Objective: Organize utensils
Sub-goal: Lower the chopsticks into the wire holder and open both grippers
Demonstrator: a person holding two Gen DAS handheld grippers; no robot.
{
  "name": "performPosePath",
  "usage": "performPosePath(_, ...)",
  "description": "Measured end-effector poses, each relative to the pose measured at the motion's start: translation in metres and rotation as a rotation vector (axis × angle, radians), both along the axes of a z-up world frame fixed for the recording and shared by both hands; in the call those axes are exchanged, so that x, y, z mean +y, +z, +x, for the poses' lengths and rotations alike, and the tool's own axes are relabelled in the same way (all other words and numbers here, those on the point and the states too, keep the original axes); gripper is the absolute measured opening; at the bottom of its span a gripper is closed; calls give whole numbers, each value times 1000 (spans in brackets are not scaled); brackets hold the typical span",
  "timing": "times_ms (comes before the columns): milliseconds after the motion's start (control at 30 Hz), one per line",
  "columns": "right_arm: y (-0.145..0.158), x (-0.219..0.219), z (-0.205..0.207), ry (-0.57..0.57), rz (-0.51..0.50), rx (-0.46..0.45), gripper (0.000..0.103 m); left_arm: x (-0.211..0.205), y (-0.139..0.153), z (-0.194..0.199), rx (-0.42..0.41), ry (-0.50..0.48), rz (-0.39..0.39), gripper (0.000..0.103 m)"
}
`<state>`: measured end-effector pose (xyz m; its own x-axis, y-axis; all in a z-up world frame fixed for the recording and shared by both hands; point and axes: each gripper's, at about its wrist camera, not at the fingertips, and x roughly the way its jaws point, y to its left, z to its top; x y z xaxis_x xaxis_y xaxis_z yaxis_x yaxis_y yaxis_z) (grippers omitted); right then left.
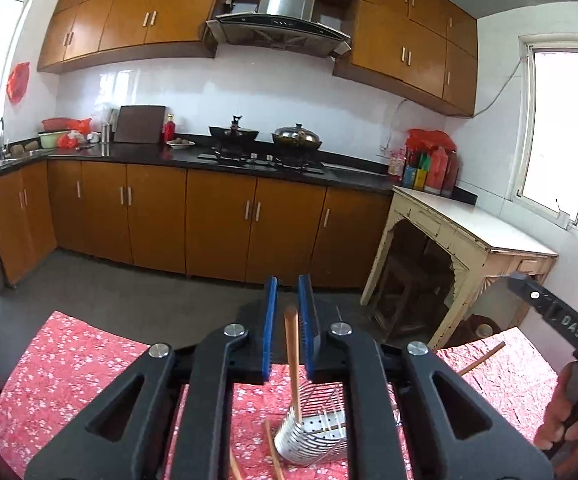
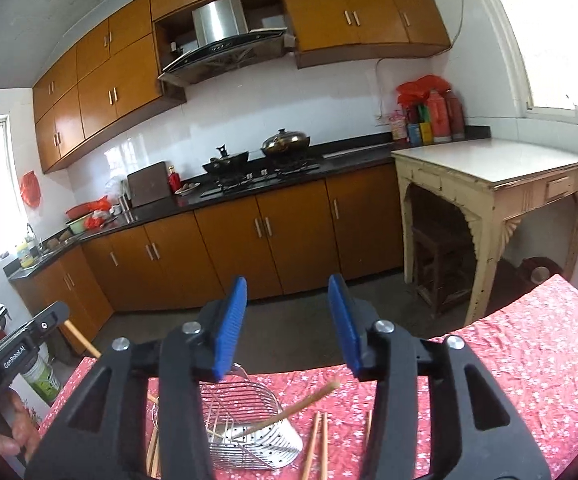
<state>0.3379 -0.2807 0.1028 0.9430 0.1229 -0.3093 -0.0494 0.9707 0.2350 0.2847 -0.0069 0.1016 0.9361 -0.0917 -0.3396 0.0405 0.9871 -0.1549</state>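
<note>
A steel wire utensil holder (image 1: 313, 438) (image 2: 249, 432) stands on the red floral tablecloth (image 1: 69, 368) (image 2: 529, 360). One wooden chopstick (image 1: 292, 356) (image 2: 289, 412) stands tilted inside it. My left gripper (image 1: 288, 332) is above the holder with its blue pads narrowly apart around the chopstick's top, not clearly touching it. My right gripper (image 2: 287, 328) is open and empty above the holder. Loose chopsticks (image 2: 317, 444) lie on the cloth beside the holder; one (image 1: 483, 358) lies at the right.
A cream wooden side table (image 1: 469, 232) (image 2: 489, 172) stands ahead to the right. Kitchen cabinets and a counter with pots (image 1: 265, 140) run along the far wall. The table's far edge drops to the grey floor.
</note>
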Motion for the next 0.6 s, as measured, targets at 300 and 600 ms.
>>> performPosePath(300, -5, -17, -45, -39, -15, 21, 45, 24, 10, -41, -21, 52, 0, 27)
performPosePath(600, -65, -26, -93, -58, -43, 139, 45, 56, -27, -99, 30, 94, -4, 39)
